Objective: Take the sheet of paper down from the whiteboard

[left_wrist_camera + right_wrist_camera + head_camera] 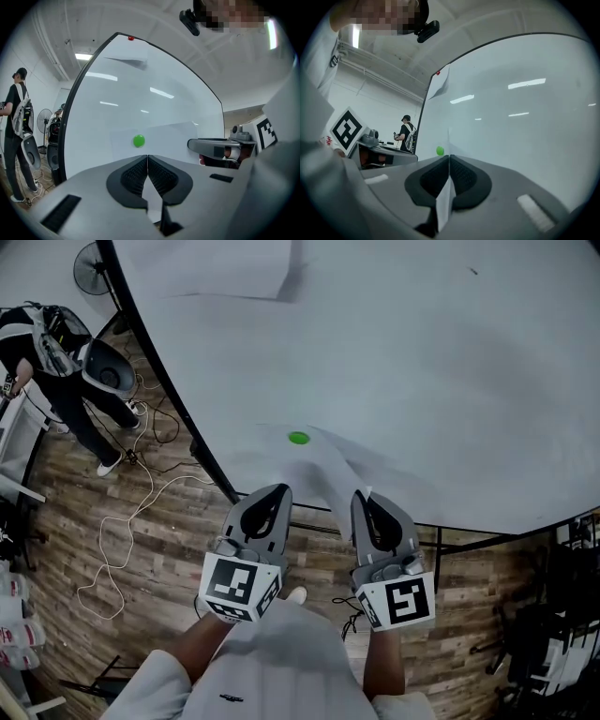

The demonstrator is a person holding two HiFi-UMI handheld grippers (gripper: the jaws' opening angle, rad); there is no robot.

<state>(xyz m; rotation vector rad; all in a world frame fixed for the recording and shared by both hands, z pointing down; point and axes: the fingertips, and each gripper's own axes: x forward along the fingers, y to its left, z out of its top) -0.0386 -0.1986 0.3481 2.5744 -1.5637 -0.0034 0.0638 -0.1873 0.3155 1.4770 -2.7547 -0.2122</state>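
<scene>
A white sheet of paper (330, 463) hangs on the whiteboard (450, 352), pinned by a green magnet (298, 438) near its top. My left gripper (277, 489) and right gripper (362, 495) are side by side at the sheet's lower edge. In the left gripper view the left gripper (147, 156) is shut, with a white strip of the sheet (151, 194) between its pads and the magnet (138, 140) just ahead. In the right gripper view the right gripper (449, 157) is shut on the sheet's edge (446, 200), which runs on toward the magnet (439, 150).
A second sheet (225, 268) hangs higher on the board under a red magnet (131, 38). At the left a person (56, 362) stands on the wooden floor, with a fan (94, 268) behind and cables (122, 540) trailing. Dark equipment (553, 615) stands at the right.
</scene>
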